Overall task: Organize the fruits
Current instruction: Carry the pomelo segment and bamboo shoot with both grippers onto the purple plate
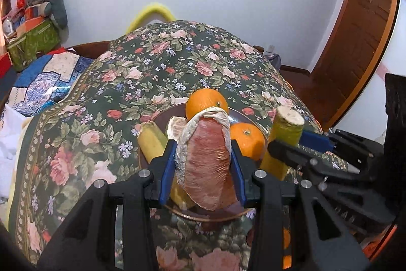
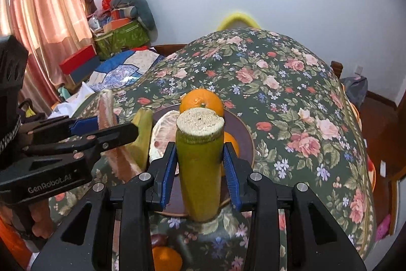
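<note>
A dark brown plate [image 1: 175, 116] [image 2: 244, 141] on the floral tablecloth holds two oranges [image 1: 206, 100] [image 1: 247, 139], a peeled pale segment [image 1: 176, 127] [image 2: 162, 128] and a yellow-green peel piece [image 1: 151, 142] [image 2: 142, 128]. My left gripper [image 1: 203, 161] is shut on a pink pomelo wedge [image 1: 208, 164] and holds it just above the plate's near side; that wedge shows edge-on in the right wrist view [image 2: 107, 118]. My right gripper [image 2: 200, 159] is shut on a yellow-green rind chunk [image 2: 199, 164] [image 1: 285, 136] at the plate's right front. The far orange [image 2: 201, 100] stands behind it.
Another orange [image 2: 166, 258] lies low at the table's near edge. The floral table [image 1: 177, 62] slopes away toward the wall. A bed with quilts and boxes [image 1: 38, 62] lies left. A wooden door [image 1: 360, 42] stands right. A chair [image 2: 337, 67] sits at the far right.
</note>
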